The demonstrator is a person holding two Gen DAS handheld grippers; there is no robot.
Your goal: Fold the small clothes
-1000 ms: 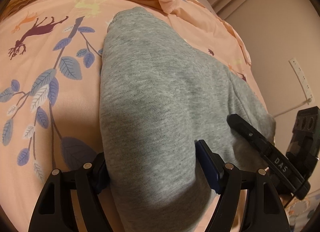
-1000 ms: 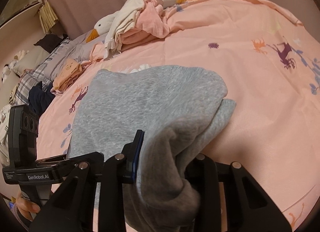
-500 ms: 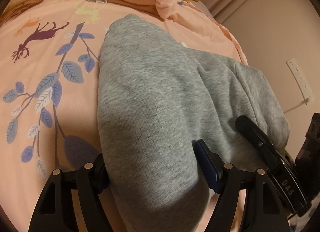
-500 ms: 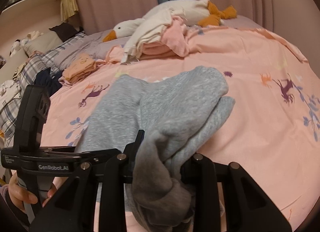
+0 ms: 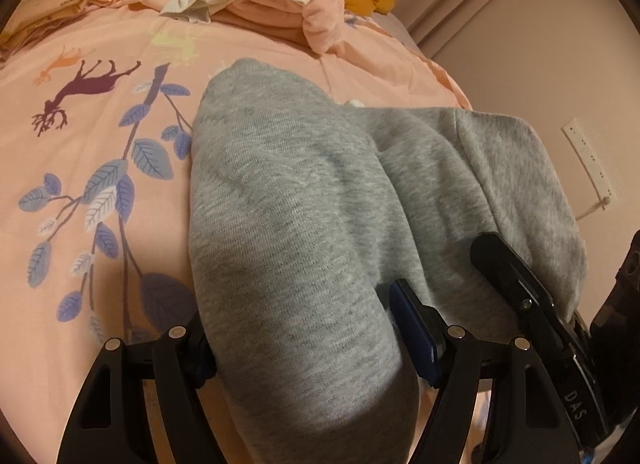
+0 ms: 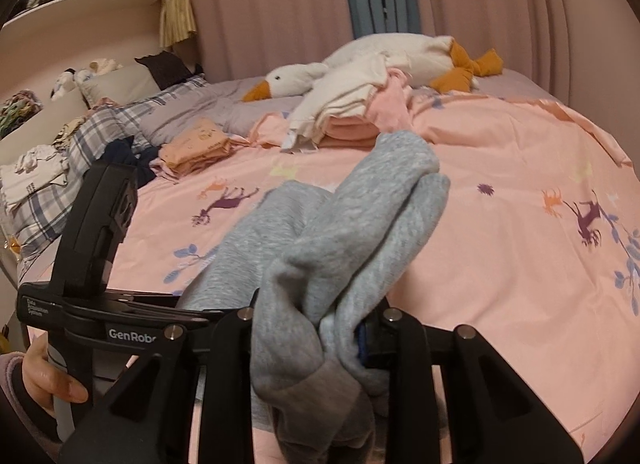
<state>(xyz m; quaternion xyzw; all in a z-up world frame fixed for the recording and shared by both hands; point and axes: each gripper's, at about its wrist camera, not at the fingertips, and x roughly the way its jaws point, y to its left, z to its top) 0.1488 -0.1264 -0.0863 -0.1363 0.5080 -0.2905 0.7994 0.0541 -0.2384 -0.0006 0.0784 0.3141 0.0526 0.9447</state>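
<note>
A small grey knit garment (image 5: 304, 200) hangs between both grippers above the pink printed bedspread (image 5: 100, 200). My left gripper (image 5: 308, 340) is shut on one bunched end of it. My right gripper (image 6: 316, 328) is shut on the other end, where a darker grey cuff (image 6: 320, 396) droops below the jaws. The garment (image 6: 360, 224) is lifted and folded double, its far fold resting on the bed. The right gripper's black body also shows at the right of the left wrist view (image 5: 532, 304). The left gripper's body (image 6: 100, 264) shows at the left of the right wrist view.
A stack of folded white and pink clothes (image 6: 344, 116) and a goose plush (image 6: 360, 64) lie at the back of the bed. A folded orange piece (image 6: 196, 144), plaid pillows (image 6: 80, 144) and a shelf (image 6: 80, 4) are at the left. A wall (image 5: 540, 64) is right of the bed.
Both grippers have risen and tilted up with the grey garment. It now hangs steeper and more bunched, with less of it lying on the bed.
</note>
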